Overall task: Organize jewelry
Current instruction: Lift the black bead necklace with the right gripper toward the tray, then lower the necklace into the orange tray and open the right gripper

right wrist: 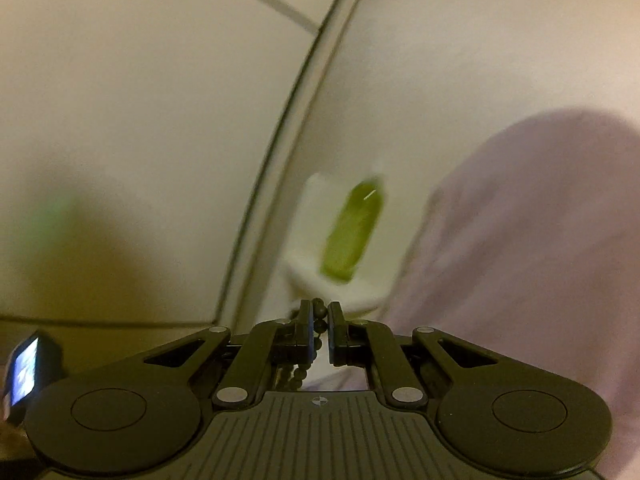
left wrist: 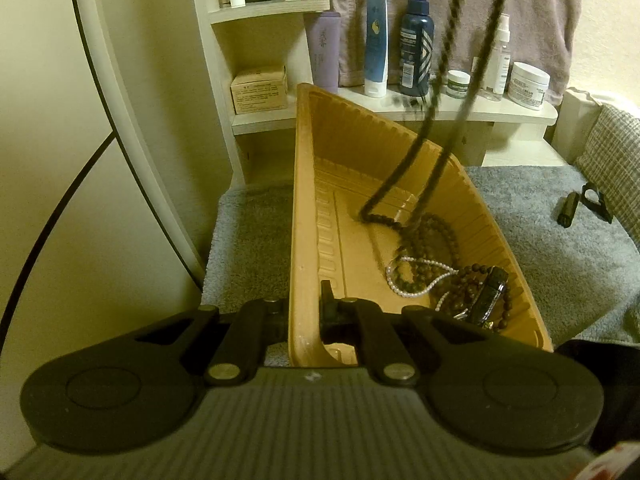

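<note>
A pale shelf [left wrist: 460, 110] at the far side carries a lavender tube [left wrist: 323, 52], a blue tube [left wrist: 376, 42], a dark navy spray bottle [left wrist: 416, 40] and two white jars [left wrist: 529, 85]. A cardboard box [left wrist: 259, 89] sits on a lower shelf to the left. Grey carpet [left wrist: 560, 248] covers the floor, and the right view shows a blurred green bottle [right wrist: 354, 232].

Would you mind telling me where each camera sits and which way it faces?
Left wrist: sits on the left gripper, looks forward and down into the tray it clamps by the rim; its fingers show.
Right wrist: sits on the right gripper, faces a pale wall and a blurred green bottle; its fingers show.
Shared: the bead necklace, hanging from the right gripper into the tray.
</note>
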{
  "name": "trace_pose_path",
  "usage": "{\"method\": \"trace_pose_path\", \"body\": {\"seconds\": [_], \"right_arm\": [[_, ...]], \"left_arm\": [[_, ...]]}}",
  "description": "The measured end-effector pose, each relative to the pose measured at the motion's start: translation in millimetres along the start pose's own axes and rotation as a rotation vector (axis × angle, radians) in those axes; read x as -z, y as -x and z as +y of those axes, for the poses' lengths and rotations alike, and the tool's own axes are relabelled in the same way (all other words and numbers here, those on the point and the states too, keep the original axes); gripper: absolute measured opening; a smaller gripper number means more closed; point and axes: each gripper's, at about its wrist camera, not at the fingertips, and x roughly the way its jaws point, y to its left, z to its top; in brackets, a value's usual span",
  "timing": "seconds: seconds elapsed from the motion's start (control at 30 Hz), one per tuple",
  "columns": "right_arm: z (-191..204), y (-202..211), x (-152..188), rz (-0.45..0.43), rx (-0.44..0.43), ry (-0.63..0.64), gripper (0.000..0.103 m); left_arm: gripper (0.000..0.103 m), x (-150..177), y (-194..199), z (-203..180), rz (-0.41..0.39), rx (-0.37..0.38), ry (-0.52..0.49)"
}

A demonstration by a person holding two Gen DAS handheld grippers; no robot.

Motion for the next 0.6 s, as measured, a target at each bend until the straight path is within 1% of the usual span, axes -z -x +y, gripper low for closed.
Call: {"method": "trace_pose_path", "body": {"seconds": [0.13, 0.27, 0.43, 0.53, 0.6], "right_arm": [[-1, -26, 14, 0.088, -0.102, 0.052, 0.006], [8, -40, 33, 0.162, -0.165, 0.157, 0.007], [35, -50, 65, 0.207, -0.265, 0.406, 0.007], [52, -54, 81, 0.238, -0.292, 0.551, 0.007], [57, -59, 91, 0.262, -0.293, 0.608, 0.007]], "left_arm": [[0.006, 0, -1, 1, 0.001, 0.0, 0.003], [0.006, 0, -1, 1, 0.001, 0.001, 0.005], [0.006, 1, -1, 2, 0.001, 0.001, 0.004], [0.006, 1, -2, 3, 0.002, 0.001, 0.004], [0.006, 0, -3, 3, 0.002, 0.001, 0.005]]}}
